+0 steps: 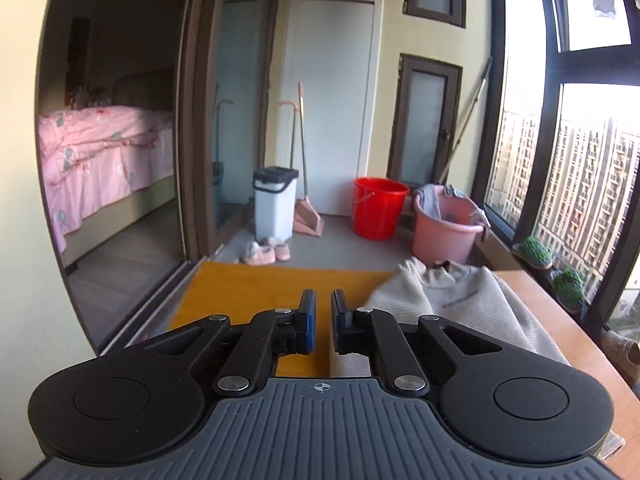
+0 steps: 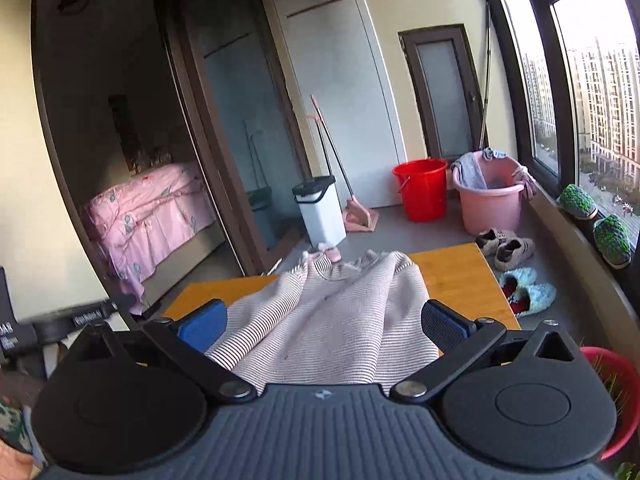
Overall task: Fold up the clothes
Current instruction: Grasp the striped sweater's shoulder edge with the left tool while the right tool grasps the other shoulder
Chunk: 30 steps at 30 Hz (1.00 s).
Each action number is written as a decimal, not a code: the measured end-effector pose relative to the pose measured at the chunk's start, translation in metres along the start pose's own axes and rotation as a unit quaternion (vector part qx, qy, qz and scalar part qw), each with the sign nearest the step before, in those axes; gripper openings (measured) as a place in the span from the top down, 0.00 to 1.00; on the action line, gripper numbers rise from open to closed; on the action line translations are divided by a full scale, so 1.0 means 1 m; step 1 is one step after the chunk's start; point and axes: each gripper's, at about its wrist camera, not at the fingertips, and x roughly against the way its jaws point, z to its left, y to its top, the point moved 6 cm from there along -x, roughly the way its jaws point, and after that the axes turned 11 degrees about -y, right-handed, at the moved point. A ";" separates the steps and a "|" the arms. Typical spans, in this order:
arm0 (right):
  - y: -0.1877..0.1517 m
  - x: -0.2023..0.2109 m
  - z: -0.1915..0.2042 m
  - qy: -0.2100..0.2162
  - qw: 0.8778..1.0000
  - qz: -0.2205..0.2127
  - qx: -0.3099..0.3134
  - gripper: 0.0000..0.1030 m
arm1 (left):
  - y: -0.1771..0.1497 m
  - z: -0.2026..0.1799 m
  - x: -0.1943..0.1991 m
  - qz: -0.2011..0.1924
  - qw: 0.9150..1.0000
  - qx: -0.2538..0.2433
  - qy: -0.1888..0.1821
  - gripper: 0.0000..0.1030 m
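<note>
A pale striped knit garment [image 1: 460, 304] lies bunched on the yellow wooden table [image 1: 248, 292], to the right of my left gripper [image 1: 323, 320]. That gripper is shut, its blue pads close together with nothing between them, over bare tabletop. In the right wrist view the same garment [image 2: 332, 312] spreads from the camera toward the table's [image 2: 452, 276] far edge. My right gripper [image 2: 324, 328] stands wide open, one pad on each side of the cloth, and neither pad presses on it.
On the floor beyond the table stand a white bin [image 1: 275, 200], a pink dustpan [image 1: 307, 216], a red bucket [image 1: 378, 206] and a pink basin [image 1: 448, 224]. Shoes [image 2: 506, 248] and slippers [image 2: 526, 294] lie at the right. Potted plants [image 2: 612, 236] line the windowsill.
</note>
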 end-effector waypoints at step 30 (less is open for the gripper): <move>-0.094 -0.087 0.015 -0.027 0.984 0.171 0.029 0.00 | -0.125 -0.048 -0.020 0.204 0.975 0.001 -0.086 0.19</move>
